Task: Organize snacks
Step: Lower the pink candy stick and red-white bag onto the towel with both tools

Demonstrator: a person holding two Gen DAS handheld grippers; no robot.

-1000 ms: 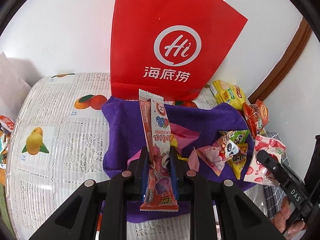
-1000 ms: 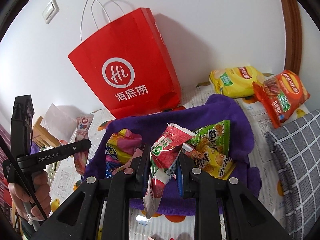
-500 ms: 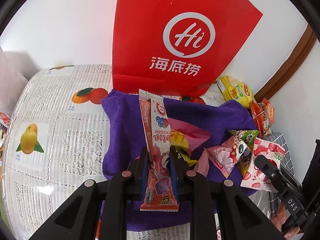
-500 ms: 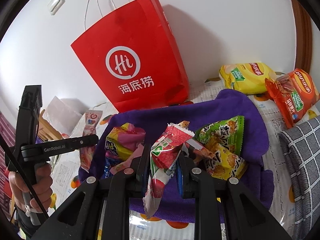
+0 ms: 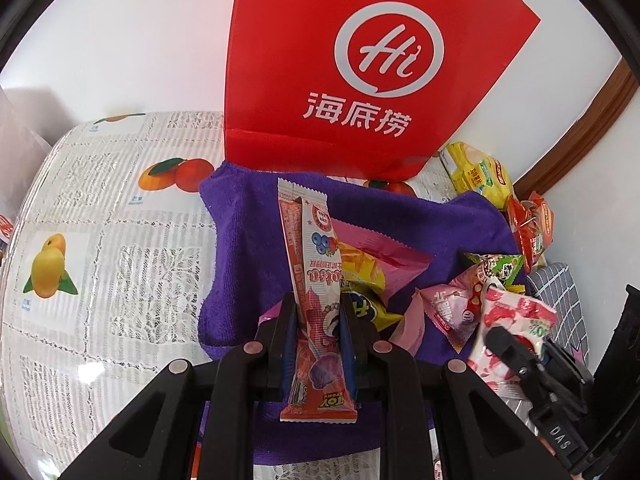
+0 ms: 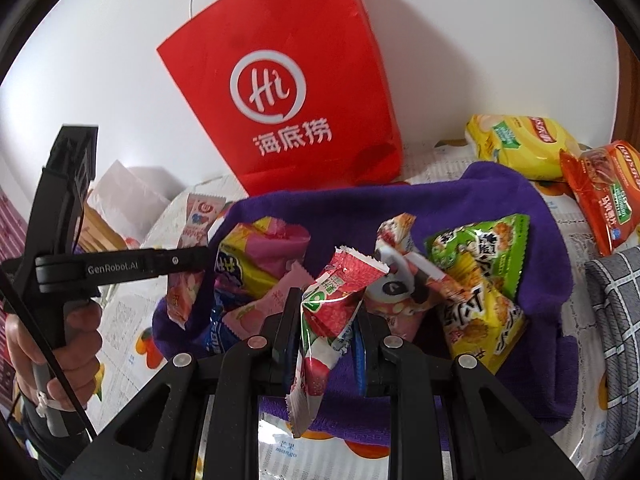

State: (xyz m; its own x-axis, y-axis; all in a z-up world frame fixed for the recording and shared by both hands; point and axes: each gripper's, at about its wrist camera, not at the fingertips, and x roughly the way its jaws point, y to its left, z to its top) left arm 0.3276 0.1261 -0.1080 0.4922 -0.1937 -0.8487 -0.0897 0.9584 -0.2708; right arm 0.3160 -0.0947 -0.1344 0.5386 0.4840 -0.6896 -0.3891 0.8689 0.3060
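My left gripper (image 5: 318, 304) is shut on a long red-and-pink snack stick packet (image 5: 310, 248) that stands upright above the purple cloth (image 5: 248, 240). My right gripper (image 6: 326, 304) is shut on a red-and-white lychee candy packet (image 6: 340, 288), held over the same cloth (image 6: 460, 208). A red paper bag (image 5: 360, 64) with a white "Hi" logo stands against the wall behind the cloth; it also shows in the right wrist view (image 6: 288, 92). Several loose snack packets lie on the cloth, among them a green-yellow one (image 6: 480, 272) and a pink-yellow one (image 6: 256, 252).
A yellow chip bag (image 6: 520, 144) and an orange chip bag (image 6: 604, 192) lie at the right by the wall. A grey checked cloth (image 6: 616, 304) is at the far right. The table has a fruit-print cover (image 5: 100, 240). A wooden door frame (image 5: 580, 128) is on the right.
Both grippers have moved forward toward the red bag, which looks larger now. Each still holds its packet.
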